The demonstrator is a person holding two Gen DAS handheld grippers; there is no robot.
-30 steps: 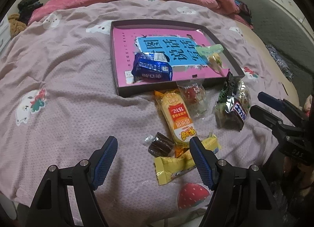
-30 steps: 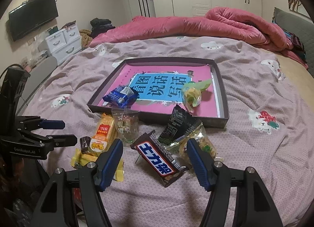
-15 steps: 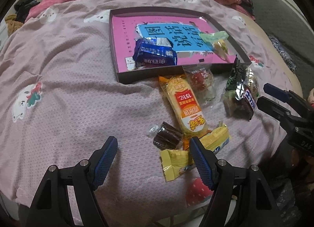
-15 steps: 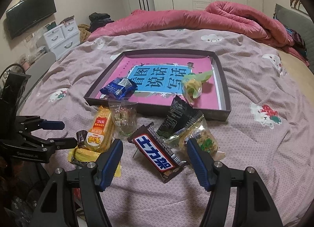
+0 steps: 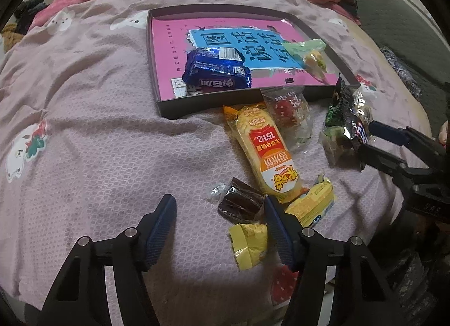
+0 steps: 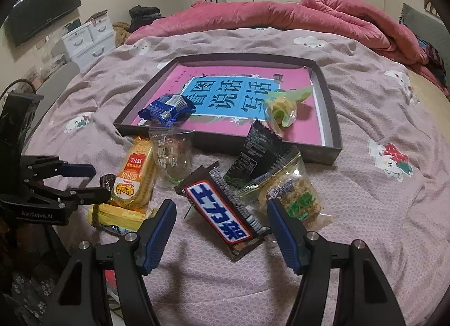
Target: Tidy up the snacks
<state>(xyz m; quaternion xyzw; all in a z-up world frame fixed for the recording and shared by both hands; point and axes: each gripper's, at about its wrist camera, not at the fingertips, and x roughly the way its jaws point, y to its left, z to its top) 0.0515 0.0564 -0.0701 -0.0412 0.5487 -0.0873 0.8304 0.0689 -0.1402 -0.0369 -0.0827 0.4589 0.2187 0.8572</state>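
Snacks: two lie in the tray (image 5: 166, 106), the rest on the bed | brown candy (image 5: 239, 205) light, crinkly, grip across its middle | left tool (image 5: 219, 223) closing, nothing gripped | right tool (image 6: 220, 231) open astride chocolate bar (image 6: 222, 213), holding nothing

1. A tray (image 6: 332, 117) lies on the bed (image 6: 379, 213), with the quilt (image 6: 281, 13) heaped behind it.
2. In the tray, a biscuit packet (image 6: 166, 109) sits near its front left corner and a tied sweet bag (image 6: 281, 112) to the right.
3. Before the tray lie loose snacks: a long cake packet (image 6: 135, 176) at the left, a clear pouch (image 6: 171, 157) beside it, a chocolate bar (image 6: 222, 210) in the middle, a crisp-cake bag (image 6: 292, 193) to the right.
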